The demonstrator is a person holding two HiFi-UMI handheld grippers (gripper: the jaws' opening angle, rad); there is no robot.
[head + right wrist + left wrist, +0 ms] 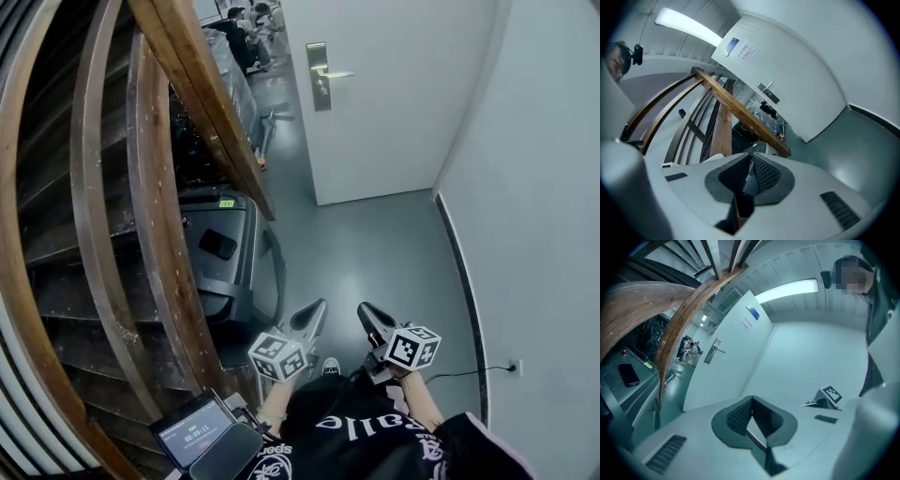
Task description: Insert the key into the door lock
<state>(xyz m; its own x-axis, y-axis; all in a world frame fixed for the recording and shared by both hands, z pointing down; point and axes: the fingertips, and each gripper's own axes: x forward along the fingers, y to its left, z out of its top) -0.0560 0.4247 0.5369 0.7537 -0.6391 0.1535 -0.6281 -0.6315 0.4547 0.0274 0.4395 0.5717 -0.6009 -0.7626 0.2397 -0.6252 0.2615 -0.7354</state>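
step: approach, judged not yet started; both grippers sit low at 6 o'clock in the head view, well apart from the door (403,103)
left gripper (750,401): clenched, pads meeting, nothing between them
right gripper (749,160): clenched to a thin slit; a pale sliver shows there, can't tell if it is the key
key: not made out in any view
door lock (318,89): plate under the handle (337,74), 12 o'clock from the grippers
next: probably close in on the door, confirm the key, square its tip to the keyhole
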